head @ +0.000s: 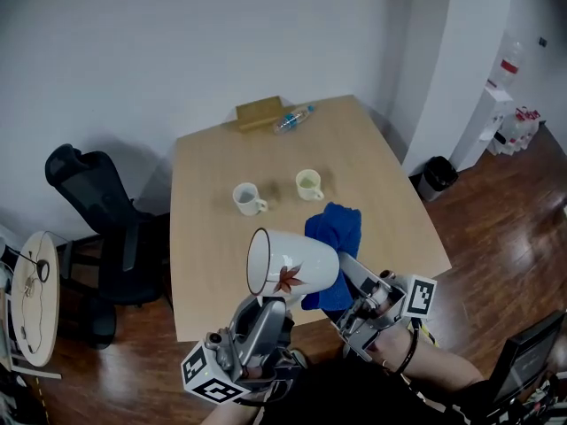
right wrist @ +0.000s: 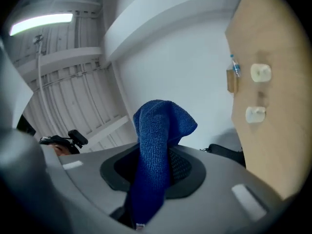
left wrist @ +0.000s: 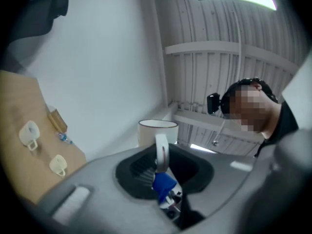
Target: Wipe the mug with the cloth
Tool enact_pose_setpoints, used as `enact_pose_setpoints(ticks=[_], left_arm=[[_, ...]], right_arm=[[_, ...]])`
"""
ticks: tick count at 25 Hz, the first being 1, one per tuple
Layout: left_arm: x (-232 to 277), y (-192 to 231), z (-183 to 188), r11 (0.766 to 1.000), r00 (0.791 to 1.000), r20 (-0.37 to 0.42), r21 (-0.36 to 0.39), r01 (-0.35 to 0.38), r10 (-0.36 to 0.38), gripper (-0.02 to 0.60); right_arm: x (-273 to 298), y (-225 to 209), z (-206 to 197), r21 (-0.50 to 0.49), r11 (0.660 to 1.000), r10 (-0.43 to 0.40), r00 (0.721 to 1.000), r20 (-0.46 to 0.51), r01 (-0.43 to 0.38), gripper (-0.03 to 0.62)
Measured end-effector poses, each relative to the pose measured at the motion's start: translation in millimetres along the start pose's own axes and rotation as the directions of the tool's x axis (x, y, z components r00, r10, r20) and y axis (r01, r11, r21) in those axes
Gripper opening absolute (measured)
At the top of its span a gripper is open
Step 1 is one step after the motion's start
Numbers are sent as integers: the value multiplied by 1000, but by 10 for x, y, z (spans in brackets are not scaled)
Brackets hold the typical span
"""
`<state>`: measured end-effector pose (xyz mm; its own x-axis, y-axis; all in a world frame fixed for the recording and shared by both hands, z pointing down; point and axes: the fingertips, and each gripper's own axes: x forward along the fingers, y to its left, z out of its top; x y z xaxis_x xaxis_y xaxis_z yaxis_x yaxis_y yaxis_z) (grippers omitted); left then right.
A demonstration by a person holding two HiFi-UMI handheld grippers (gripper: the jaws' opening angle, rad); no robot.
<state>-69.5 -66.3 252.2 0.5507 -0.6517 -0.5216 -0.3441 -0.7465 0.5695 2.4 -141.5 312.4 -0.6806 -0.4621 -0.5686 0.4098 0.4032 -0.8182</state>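
well, in the head view the mug (head: 292,264) hangs in the air over the near part of the surface (head: 204,237), tipped on its side with its mouth toward 9 o'clock. the left claw (head: 270,305) comes up from 6 o'clock, closed tight on the handle alone. the cloth (head: 335,237) sits at the mug's 3 o'clock, bunched in the right claw (head: 348,271); whether it touches the mug i cannot tell. two small cups (head: 248,198) stand at 12 o'clock, well apart from this.

in the left gripper view the thin handle (left wrist: 162,152) is pinched between the jaws, and the mug's body rises beyond it. that is a narrow hold. i judge a firm push from the cloth could swivel the mug about its handle or work it loose. it would then drop onto the surface or go over the near edge to the floor (head: 496,202).

in the right gripper view the jaws are clamped on a thick fold of cloth, which stands up past them and flops over. so loose a wad may skim the mug rather than rub it, or drag out of the claw if it snags on the rim.
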Motion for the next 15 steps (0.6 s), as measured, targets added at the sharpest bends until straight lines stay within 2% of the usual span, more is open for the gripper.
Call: enact_pose_setpoints(ticks=[3,5,8,11,15], left_arm=[[-34,137,-43,997,998,-15,49,-55,56,61],[-86,260,-84,993,994,-33,70,-99,101,61],[-149,341,-186,991,990,-51,36,-130,132,61],[-146,315,-302,991,989,-67,3,-130,130,61],[-165,438,-275,986,985,-41,-11,-167,167,61]], right_arm=[[-103,-84,-141,62,998,-22,999,-25,24,112],[-143,-46,-53,76,997,0,1000,10,-1,112],[-178,-3,203,68,997,31,996,84,-37,112],[-192,-194,273,88,996,-18,995,97,10,112],[-259,-527,-60,216,972,-102,994,29,93,112]])
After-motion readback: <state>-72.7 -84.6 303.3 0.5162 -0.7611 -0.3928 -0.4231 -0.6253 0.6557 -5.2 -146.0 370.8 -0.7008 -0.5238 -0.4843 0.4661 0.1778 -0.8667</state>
